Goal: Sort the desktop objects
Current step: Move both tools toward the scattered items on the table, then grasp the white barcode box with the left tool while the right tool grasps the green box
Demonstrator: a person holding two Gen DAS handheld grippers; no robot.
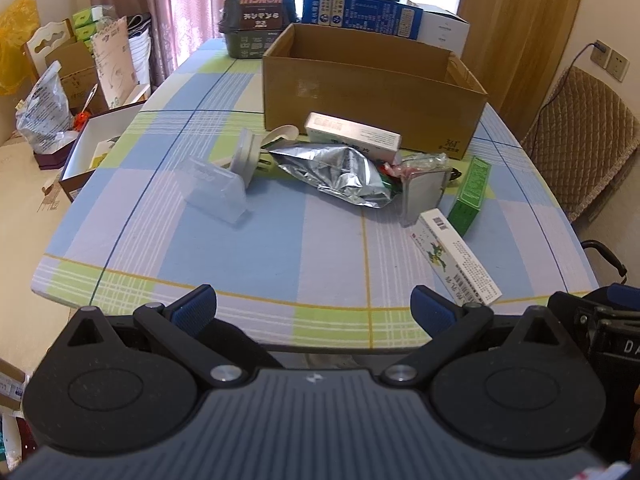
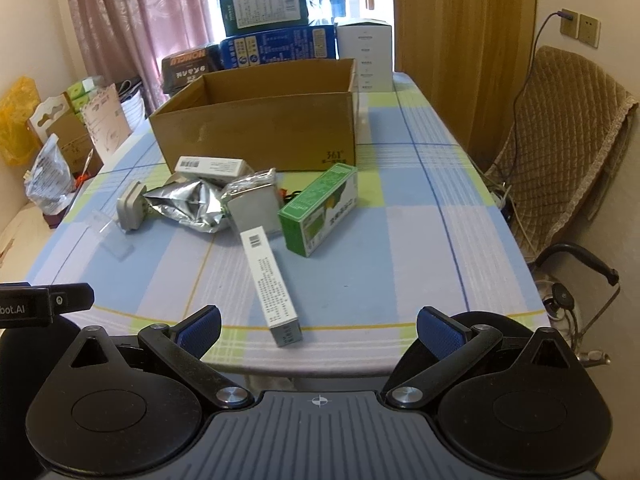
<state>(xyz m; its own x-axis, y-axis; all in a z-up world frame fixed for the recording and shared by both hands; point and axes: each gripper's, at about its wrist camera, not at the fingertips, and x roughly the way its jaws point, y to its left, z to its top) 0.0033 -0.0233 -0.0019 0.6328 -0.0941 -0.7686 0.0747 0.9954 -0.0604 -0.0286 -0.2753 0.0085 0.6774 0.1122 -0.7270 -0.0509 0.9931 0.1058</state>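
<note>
Blue pads face each other across a wide gap on both of your tools: the left gripper (image 1: 313, 308) and the right gripper (image 2: 318, 332) each hang spread apart and hold nothing, just off the near edge of the table (image 2: 420, 248). Nearest your right gripper lies a long white box (image 2: 271, 276), its near end close to the table edge. Just beyond it, to the right, a green box (image 2: 318, 210) lies at an angle. Left of the green box, a grey tin (image 2: 256, 210) stands beside a crumpled foil bag (image 2: 188, 206), and a second white box (image 2: 212, 166) rests behind the bag. Further left sits a grey plug (image 2: 131, 210), and near it a clear case (image 1: 214, 188). All these things cluster at the middle of the table, touching or overlapping in places. Behind them stands an open carton (image 2: 260, 128); what lies inside is hidden. At the far end, more boxes (image 2: 276, 46) are stacked. A chair (image 2: 560, 152) stands at the right of the table.
</note>
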